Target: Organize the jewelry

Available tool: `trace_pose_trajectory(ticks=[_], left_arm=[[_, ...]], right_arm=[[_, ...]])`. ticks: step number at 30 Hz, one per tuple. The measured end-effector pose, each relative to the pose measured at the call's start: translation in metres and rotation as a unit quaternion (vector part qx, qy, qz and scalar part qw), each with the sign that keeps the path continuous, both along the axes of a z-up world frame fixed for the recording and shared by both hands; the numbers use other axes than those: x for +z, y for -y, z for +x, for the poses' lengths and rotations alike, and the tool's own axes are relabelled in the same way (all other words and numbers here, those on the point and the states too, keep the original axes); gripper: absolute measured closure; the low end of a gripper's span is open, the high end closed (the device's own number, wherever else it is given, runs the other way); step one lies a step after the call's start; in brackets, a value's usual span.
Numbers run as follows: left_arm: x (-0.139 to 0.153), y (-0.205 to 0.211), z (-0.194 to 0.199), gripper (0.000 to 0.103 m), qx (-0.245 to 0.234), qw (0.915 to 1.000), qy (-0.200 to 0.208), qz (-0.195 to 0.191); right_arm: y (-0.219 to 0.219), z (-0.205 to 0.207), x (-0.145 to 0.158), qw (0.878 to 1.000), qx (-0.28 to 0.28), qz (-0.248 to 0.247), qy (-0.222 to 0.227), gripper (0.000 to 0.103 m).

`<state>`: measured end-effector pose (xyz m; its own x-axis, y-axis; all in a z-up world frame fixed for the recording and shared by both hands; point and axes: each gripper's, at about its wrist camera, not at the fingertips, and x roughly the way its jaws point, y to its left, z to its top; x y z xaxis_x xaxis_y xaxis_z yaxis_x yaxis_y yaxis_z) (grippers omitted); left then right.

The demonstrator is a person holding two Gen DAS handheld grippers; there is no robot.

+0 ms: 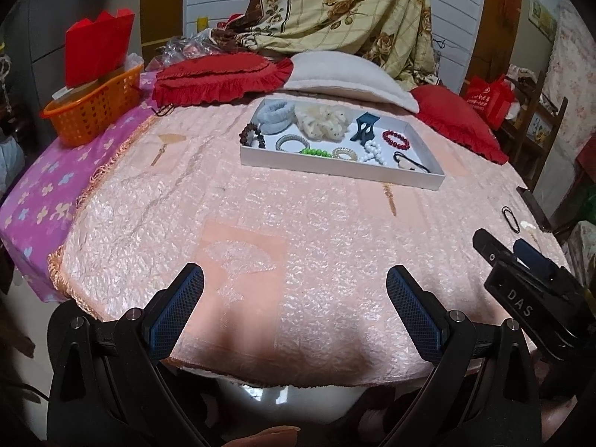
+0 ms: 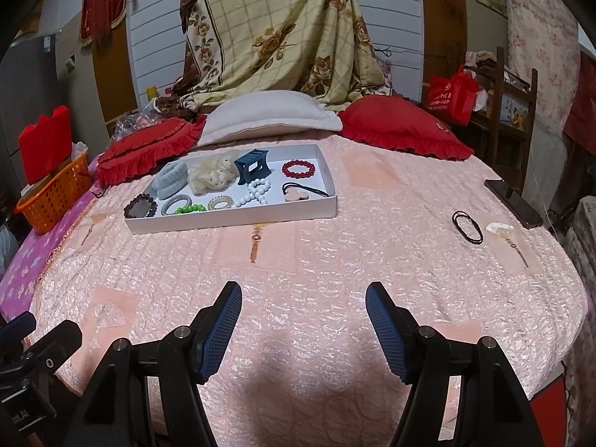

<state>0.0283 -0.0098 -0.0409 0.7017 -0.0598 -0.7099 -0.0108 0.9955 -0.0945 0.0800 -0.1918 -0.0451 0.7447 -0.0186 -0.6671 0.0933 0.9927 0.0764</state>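
Observation:
A white tray lies on the pink bedspread and holds several pieces: a red bead bracelet, a white bead bracelet, a green bead bracelet, a blue hair claw, a cream scrunchie and a black cord with a pendant. A black hair tie lies loose on the bedspread, right of the tray. My left gripper is open and empty near the bed's front edge. My right gripper is open and empty, well short of the tray and hair tie.
An orange basket with a red bag stands at the left. Red cushions and a white pillow lie behind the tray. A dark phone lies at the bed's right edge. The right gripper shows at the right of the left wrist view.

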Motion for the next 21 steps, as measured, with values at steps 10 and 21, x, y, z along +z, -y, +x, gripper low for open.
trace_pose_trajectory(ticks=[10,21], left_arm=[[-0.0007,0.0019,0.0003,0.004,-0.003,1.0000,0.000,-0.002],[0.0002,0.0076,-0.0006,0.004,-0.016,0.9999,0.003,0.006]], right_arm=[[-0.0001,0.0002,-0.0002,1.000,-0.003,0.001,0.002,0.036],[0.0011,0.0015,-0.0010,1.000,-0.004,0.004,-0.001,0.036]])
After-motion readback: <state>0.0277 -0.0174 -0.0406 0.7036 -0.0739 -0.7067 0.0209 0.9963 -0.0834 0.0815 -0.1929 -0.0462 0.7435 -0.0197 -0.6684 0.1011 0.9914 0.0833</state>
